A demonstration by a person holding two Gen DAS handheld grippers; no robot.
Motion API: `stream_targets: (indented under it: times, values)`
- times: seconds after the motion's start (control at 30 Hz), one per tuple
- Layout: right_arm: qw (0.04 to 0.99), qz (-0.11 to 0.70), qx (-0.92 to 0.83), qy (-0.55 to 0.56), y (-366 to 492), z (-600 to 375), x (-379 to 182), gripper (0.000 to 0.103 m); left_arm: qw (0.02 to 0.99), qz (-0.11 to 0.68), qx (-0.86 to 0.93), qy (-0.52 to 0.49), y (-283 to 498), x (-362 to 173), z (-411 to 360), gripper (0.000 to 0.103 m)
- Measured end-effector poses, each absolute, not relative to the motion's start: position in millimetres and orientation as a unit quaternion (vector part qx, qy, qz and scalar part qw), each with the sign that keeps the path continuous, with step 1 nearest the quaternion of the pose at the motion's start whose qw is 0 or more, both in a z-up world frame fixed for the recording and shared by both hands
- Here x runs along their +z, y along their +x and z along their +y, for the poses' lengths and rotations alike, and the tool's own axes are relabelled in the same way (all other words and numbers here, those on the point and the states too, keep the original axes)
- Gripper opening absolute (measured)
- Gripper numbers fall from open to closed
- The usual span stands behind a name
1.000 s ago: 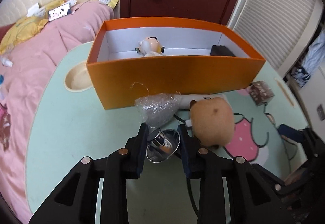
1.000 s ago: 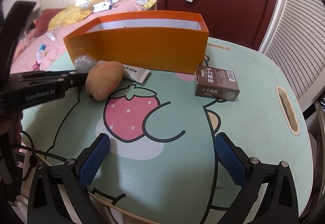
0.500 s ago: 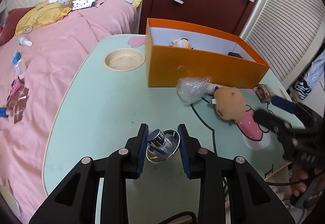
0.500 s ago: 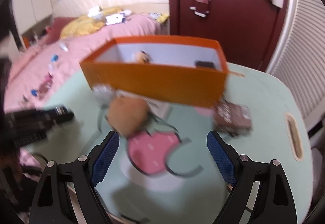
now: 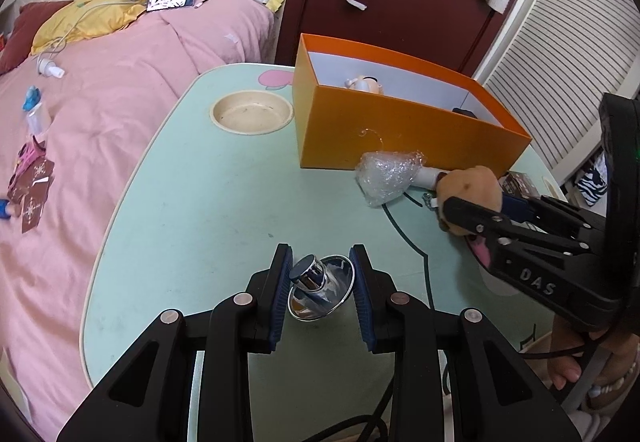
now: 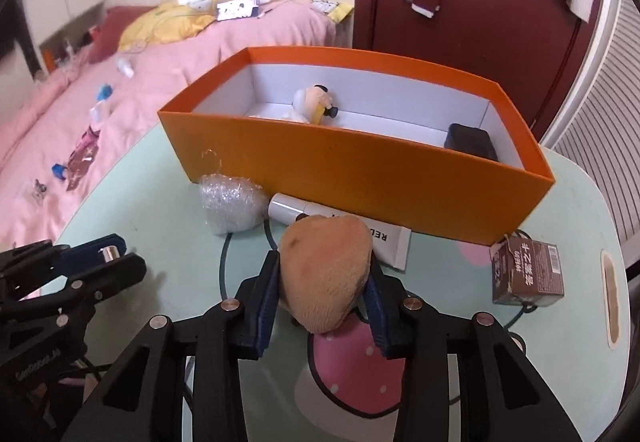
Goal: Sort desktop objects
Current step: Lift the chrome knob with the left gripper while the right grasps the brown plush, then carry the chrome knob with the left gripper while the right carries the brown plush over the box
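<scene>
Two tongs, right tongs (image 6: 324, 296) closing around plush toy (image 6: 326, 274), left tongs (image 5: 322, 292) pinching chrome stopper (image 5: 320, 282)

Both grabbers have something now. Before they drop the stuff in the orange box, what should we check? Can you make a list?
1. Left gripper shut on the shiny metal knob: ok.
2. Right gripper on the plush toy: jaws closing, pads already press its sides; firm hold: cannot tell.
3. Orange box open on top: ok.
4. Free room inside, between the small figure and the black thing: ok.
5. The white tube lies right behind the toy; would lifting drag it: cannot tell.
6. Table left to sort: bubble wrap and brown carton out: not ok.
</scene>
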State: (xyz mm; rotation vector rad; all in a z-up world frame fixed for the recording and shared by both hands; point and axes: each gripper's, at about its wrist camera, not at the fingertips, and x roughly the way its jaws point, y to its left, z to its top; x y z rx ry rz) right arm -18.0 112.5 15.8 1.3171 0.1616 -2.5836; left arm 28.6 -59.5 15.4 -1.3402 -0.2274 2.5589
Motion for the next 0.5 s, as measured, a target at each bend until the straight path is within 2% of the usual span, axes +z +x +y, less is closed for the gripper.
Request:
stream_targets:
  times: [0.23,0.5]
  values:
    - [0.122,0.028,-0.895,0.428,-8,127,32,0.037,0.131,-0.076,0.880,-0.451,29,25,-55,0.031]
    - [0.127,0.011,-0.906,0.404,-2,138,56,0.037,0.150,-0.060,0.896,-0.415,20,61,-43,0.031]
